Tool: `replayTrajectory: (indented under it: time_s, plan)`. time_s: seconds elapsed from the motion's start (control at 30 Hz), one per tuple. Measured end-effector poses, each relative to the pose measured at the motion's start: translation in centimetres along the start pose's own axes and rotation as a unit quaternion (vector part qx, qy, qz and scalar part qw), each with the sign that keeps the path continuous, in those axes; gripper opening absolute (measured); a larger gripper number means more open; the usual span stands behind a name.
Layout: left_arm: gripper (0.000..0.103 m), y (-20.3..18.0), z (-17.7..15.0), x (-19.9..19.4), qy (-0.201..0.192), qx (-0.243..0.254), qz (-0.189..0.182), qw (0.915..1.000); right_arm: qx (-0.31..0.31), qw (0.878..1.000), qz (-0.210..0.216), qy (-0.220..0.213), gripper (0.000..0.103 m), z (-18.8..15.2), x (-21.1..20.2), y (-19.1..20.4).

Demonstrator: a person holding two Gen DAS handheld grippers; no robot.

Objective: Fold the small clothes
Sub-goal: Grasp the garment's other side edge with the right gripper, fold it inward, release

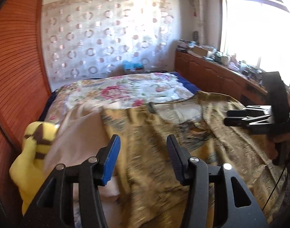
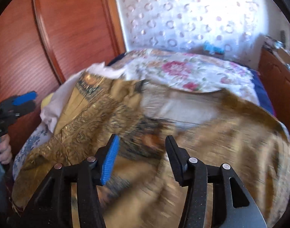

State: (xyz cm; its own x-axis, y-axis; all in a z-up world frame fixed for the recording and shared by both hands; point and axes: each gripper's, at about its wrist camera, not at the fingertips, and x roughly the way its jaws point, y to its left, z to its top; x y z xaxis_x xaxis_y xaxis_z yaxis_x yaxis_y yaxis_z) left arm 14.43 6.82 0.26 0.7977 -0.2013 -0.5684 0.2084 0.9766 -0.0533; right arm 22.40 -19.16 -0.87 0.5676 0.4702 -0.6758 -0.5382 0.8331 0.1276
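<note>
A gold and tan patterned garment (image 1: pixel 163 125) lies spread and rumpled across the near part of the bed; it also fills the right wrist view (image 2: pixel 110 114). My left gripper (image 1: pixel 143 142) is open and empty, above the garment's near left part. My right gripper (image 2: pixel 141 142) is open and empty, above the garment's near middle. The right gripper also shows at the right edge of the left wrist view (image 1: pixel 228 117). The left gripper shows at the left edge of the right wrist view (image 2: pixel 32 99).
A floral bedspread (image 1: pixel 126 91) covers the far bed. A yellow and brown plush toy (image 1: pixel 36 144) and a pale cloth (image 1: pixel 80 133) lie at the left. A wooden wardrobe (image 1: pixel 15 66) stands left; a cluttered wooden cabinet (image 1: pixel 211 70) stands right under a bright window.
</note>
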Motion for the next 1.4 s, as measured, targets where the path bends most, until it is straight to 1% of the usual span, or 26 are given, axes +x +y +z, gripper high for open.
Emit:
replayTrajectory:
  time_s: [0.1,0.17,0.23,0.3,0.43,0.5,0.6,0.67,0.8,0.87,0.97,1.0,1.1,1.2,1.33,1.4]
  plan:
    - [0.050,-2.4,1.3,1.7,0.012,0.019,-0.018,0.9996,0.019,0.999,-0.027,-0.018,0.055,-0.6,-3.9,-3.2]
    - [0.050,-4.1,2.0,3.0,0.021,0.031,-0.030,0.9988,0.033,0.998,-0.046,-0.031,0.061,-1.2,-6.4,-5.3]
    - [0.050,-5.5,2.3,4.2,0.030,0.039,-0.042,0.9979,0.052,0.995,-0.077,-0.044,0.066,-1.7,-8.9,-8.0]
    - [0.050,-6.7,2.5,5.3,0.041,0.045,-0.052,0.9968,0.068,0.990,-0.112,-0.047,0.067,-2.6,-11.0,-10.4]
    - [0.050,-9.1,2.5,8.0,0.072,0.050,-0.077,0.9931,0.113,0.981,-0.154,-0.028,0.067,-5.0,-13.0,-14.9]
    - [0.050,-10.1,2.5,8.9,0.083,0.058,-0.082,0.9915,0.139,0.976,-0.168,-0.015,0.066,-6.4,-13.4,-17.0]
    - [0.050,-11.4,2.4,10.2,0.099,0.062,-0.094,0.9888,0.168,0.969,-0.184,0.003,0.066,-8.0,-13.3,-19.2]
    - [0.050,-12.6,2.2,11.4,0.117,0.064,-0.104,0.9856,0.182,0.965,-0.187,0.016,0.066,-8.9,-13.2,-20.3]
    - [0.050,-14.8,1.5,13.0,0.136,0.093,-0.108,0.9804,0.214,0.959,-0.184,0.040,0.066,-10.8,-12.9,-22.3]
    - [0.050,-15.5,1.2,13.5,0.143,0.099,-0.112,0.9785,0.234,0.955,-0.173,0.054,0.066,-11.6,-12.3,-23.0]
    - [0.050,-16.3,0.6,14.2,0.156,0.105,-0.116,0.9752,0.245,0.952,-0.168,0.072,0.066,-12.4,-11.5,-23.2]
    - [0.050,-16.5,0.4,14.5,0.159,0.108,-0.115,0.9746,0.248,0.951,-0.165,0.078,0.065,-12.5,-11.2,-23.2]
    - [0.050,-17.1,0.0,14.3,0.149,0.124,-0.104,0.9755,0.257,0.950,-0.157,0.085,0.063,-12.7,-10.6,-23.0]
    - [0.050,-17.2,-0.1,14.2,0.144,0.121,-0.107,0.9764,0.270,0.949,-0.143,0.081,0.056,-12.9,-10.8,-23.1]
    - [0.051,-17.1,-0.1,14.1,0.140,0.122,-0.106,0.9769,0.259,0.952,-0.141,0.081,0.042,-12.7,-11.0,-22.7]
    - [0.052,-17.0,-0.1,14.3,0.141,0.121,-0.108,0.9768,0.248,0.954,-0.147,0.084,0.040,-12.5,-11.0,-22.4]
